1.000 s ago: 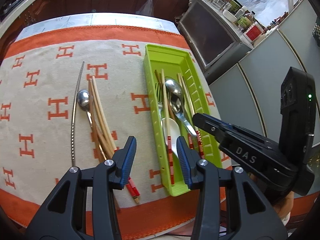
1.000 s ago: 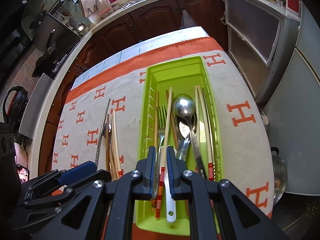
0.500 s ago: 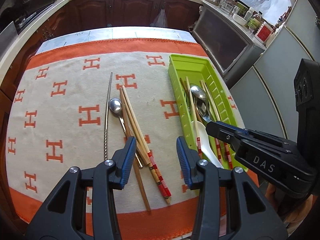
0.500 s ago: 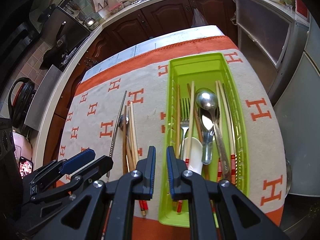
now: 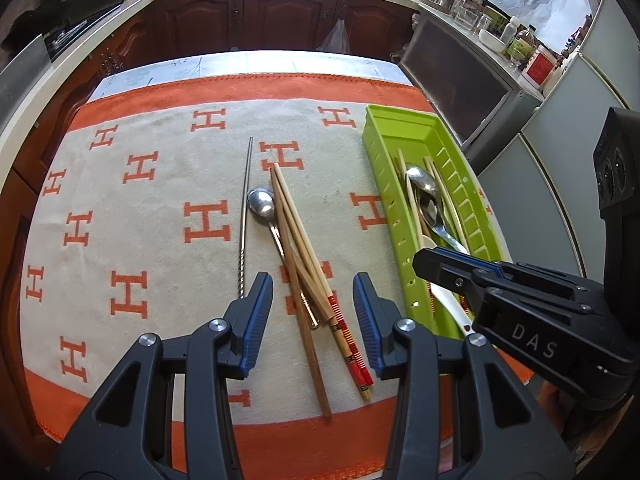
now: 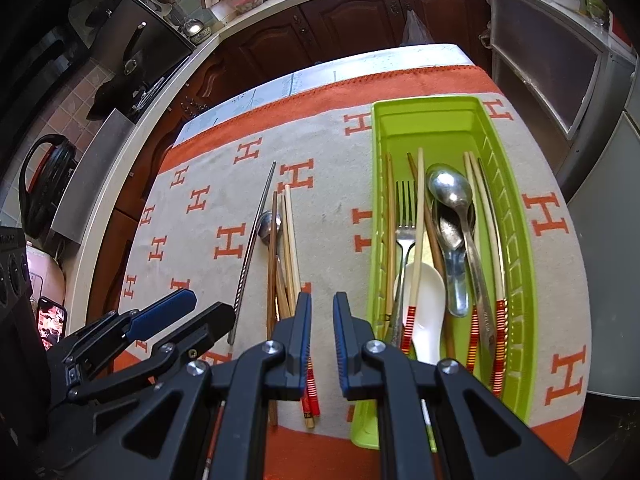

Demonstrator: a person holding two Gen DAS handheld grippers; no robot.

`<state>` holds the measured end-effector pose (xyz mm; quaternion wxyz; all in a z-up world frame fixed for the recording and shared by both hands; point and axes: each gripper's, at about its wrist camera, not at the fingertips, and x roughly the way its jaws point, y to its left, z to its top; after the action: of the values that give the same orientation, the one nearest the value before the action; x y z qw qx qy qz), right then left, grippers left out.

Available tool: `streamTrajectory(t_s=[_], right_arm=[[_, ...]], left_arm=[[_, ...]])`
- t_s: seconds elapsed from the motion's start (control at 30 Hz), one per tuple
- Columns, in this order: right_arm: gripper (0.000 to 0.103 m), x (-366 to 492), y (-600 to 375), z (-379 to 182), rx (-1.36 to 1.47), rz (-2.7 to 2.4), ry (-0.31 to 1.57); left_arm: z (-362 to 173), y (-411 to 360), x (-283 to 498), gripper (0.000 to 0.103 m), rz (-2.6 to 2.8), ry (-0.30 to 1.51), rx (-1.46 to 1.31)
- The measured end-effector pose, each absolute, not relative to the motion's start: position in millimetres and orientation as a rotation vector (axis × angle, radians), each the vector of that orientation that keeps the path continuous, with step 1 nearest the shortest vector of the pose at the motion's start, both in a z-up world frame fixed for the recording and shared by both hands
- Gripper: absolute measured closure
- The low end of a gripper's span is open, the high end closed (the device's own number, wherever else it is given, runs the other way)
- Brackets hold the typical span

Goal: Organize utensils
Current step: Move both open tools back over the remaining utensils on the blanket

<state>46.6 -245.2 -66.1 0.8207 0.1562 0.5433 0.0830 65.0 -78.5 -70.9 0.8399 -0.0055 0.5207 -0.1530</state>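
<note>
A green tray [image 6: 516, 216] on the right of the cloth holds a fork [image 6: 406, 216], metal spoons [image 6: 450, 192], a white spoon [image 6: 426, 292] and several red-tipped chopsticks. Loose wooden chopsticks [image 5: 300, 248], a metal spoon [image 5: 261, 202] and a thin metal rod [image 5: 245, 208] lie on the cloth left of the tray [image 5: 404, 128]. My left gripper [image 5: 313, 292] hovers open over the near ends of the loose chopsticks. My right gripper [image 6: 322, 308] is above the cloth between that pile [image 6: 286, 248] and the tray. Its jaws are a narrow gap apart, with nothing between them.
The beige cloth with orange H marks [image 5: 206, 222] covers a table whose near edge is just below the grippers. Dark wooden cabinets [image 5: 280, 16] stand behind it and grey appliances [image 5: 532, 184] close on the right. The left gripper [image 6: 192, 312] shows low left in the right wrist view.
Both grippers drew back and to the left. The right one left a red-tipped chopstick in the tray. The left one went from the tray's edge to above the loose chopsticks.
</note>
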Motion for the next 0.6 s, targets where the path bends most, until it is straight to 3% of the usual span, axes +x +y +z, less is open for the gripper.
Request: streamTrajectory(t_s=[0.6], right_arm=[[0.092, 52, -208, -74, 0.282, 0.211, 1.194]], left_arm=[[-84, -43, 69, 0.065, -0.263, 1.127, -0.043]])
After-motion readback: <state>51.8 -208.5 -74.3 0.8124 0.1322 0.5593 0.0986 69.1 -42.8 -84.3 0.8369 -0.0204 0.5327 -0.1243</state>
